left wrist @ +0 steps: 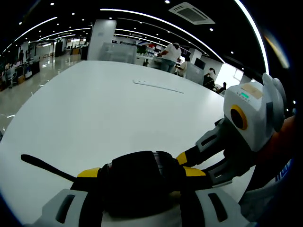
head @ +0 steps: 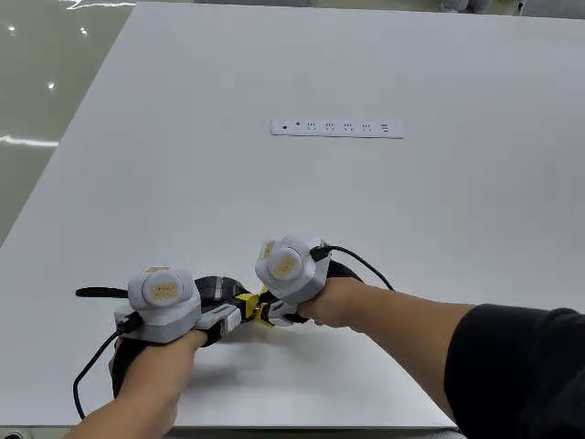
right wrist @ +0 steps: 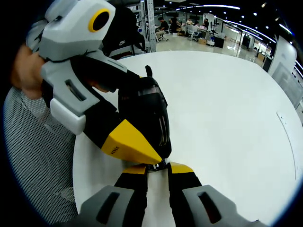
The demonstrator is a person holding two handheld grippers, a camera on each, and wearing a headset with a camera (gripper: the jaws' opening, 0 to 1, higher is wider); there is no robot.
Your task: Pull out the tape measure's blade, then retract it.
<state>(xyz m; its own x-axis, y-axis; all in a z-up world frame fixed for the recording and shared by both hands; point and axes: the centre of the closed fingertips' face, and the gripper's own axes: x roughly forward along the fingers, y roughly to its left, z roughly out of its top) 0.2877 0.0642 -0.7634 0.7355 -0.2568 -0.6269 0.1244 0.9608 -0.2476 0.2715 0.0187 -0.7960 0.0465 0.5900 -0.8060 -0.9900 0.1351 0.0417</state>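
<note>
The black tape measure (head: pixel 216 289) lies near the table's front edge, its black wrist strap (head: pixel 101 293) trailing left. My left gripper (head: pixel 236 311) is shut on its case (left wrist: pixel 142 177), one yellow-tipped jaw on each side. My right gripper (head: pixel 265 313) comes in from the right and meets the case's mouth. In the right gripper view the tape measure (right wrist: pixel 149 111) is seen end-on. My right gripper (right wrist: pixel 159 168) is shut there on the small metal blade hook (right wrist: pixel 158 164). Hardly any blade shows outside the case.
A white power strip (head: pixel 336 127) lies flat at mid-table, well beyond the grippers. The white table (head: pixel 274 183) stretches wide around it. A mesh chair (right wrist: pixel 28 156) stands off the table's near edge. People stand far back in the room (left wrist: pixel 170 52).
</note>
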